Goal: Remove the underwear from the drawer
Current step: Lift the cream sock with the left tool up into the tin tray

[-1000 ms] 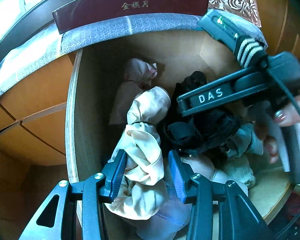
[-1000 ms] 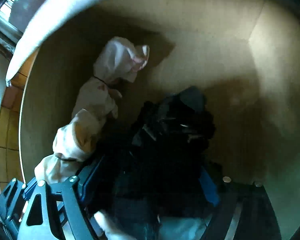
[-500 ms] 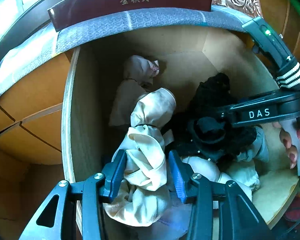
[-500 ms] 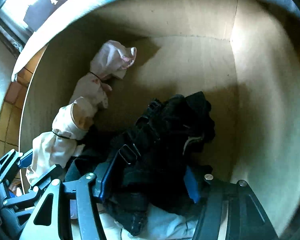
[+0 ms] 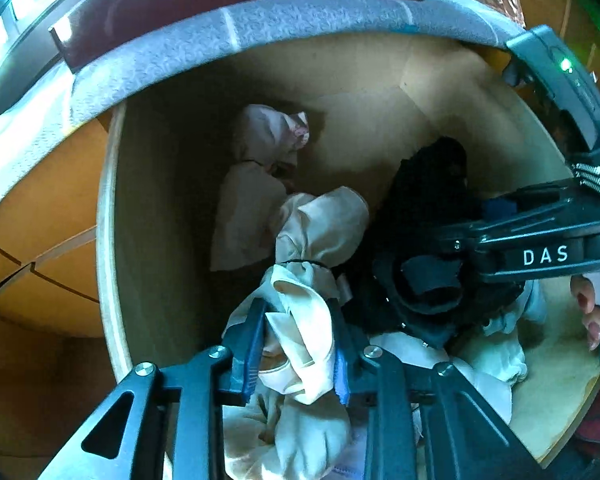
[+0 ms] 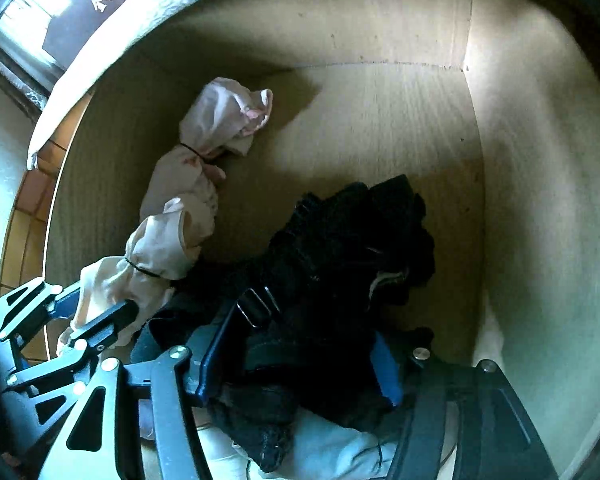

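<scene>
- The drawer [image 5: 112, 264] is standing open, and its wooden floor is showing at the back.
- A pink bundle [image 5: 260, 140] is lying at the back left of the drawer, tied with a thin band.
- The left gripper [image 5: 296, 348] is reaching into the front of the drawer from below.
- Its jaws are squeezing in on the cream underwear [image 5: 304, 320], with a blue pad pressing each side of the cloth.
- The cream underwear is bunching up between the pads, and its top end is puffing out above a dark band.
- White clothes [image 5: 496, 356] are lying under everything at the front of the drawer.
- The black underwear [image 6: 340, 264] is sitting in a heap in the middle right of the drawer, on top of the white clothes.
- The right gripper [image 6: 300, 364] is coming in from the right side.
- Its jaws are closing around the black underwear, which is filling the gap between the blue pads.
- A hand [image 5: 592, 312] is holding the right gripper at the far right edge.
</scene>
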Demonstrator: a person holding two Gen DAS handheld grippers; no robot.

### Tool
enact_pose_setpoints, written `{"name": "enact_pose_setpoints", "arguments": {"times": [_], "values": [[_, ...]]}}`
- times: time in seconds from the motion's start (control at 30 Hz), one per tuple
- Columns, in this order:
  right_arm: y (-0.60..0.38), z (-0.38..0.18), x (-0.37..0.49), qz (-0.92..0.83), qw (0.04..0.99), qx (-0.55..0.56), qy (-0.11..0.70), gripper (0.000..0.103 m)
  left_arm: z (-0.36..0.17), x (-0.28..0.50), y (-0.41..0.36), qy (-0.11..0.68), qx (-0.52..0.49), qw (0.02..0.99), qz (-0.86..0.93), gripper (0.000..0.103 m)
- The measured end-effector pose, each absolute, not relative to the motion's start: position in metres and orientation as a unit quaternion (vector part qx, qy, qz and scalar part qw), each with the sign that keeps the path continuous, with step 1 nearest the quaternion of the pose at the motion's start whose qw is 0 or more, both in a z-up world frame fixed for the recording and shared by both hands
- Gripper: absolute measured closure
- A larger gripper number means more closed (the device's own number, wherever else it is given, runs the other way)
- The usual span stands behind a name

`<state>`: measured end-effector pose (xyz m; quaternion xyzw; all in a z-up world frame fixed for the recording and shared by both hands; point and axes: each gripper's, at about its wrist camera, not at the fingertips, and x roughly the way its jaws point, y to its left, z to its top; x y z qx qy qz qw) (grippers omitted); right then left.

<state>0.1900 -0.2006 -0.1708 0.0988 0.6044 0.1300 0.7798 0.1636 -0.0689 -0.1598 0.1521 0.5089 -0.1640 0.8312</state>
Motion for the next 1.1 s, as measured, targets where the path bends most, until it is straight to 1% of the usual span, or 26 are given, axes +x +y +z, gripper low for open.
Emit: {"name": "enact_pose_setpoints", "arguments": {"times": [0.1, 0.23, 0.43, 0.57, 0.73, 0.93, 1.1], "values": [[-0.197, -0.174, 0.19, 0.13, 0.779, 0.099, 0.606, 0.039, -0.165, 0.165, -0.067, 0.514, 0.145, 0.827, -0.176, 0.081], [-0.195, -0.173, 0.191, 0.131, 0.779, 0.1, 0.605, 0.039, -0.155, 0.165, -0.054, 0.508, 0.094, 0.836, -0.188, 0.087], [-0.194, -0.177, 0.191, 0.131, 0.777, 0.1, 0.607, 0.039, -0.131, 0.161, -0.042, 0.491, 0.05, 0.844, -0.212, 0.089], [-0.192, -0.179, 0.192, 0.131, 0.777, 0.095, 0.609, 0.039, -0.098, 0.153, -0.036, 0.461, 0.054, 0.858, -0.22, 0.089], [-0.185, -0.18, 0.192, 0.127, 0.778, 0.079, 0.61, 0.039, -0.047, 0.159, -0.028, 0.417, 0.094, 0.883, -0.192, 0.089], [-0.182, -0.18, 0.193, 0.126, 0.779, 0.064, 0.611, 0.039, 0.02, 0.199, -0.019, 0.357, 0.123, 0.913, -0.157, 0.089], [-0.182, -0.18, 0.193, 0.125, 0.78, 0.051, 0.611, 0.04, 0.06, 0.246, -0.031, 0.304, 0.153, 0.931, -0.135, 0.089]]}}
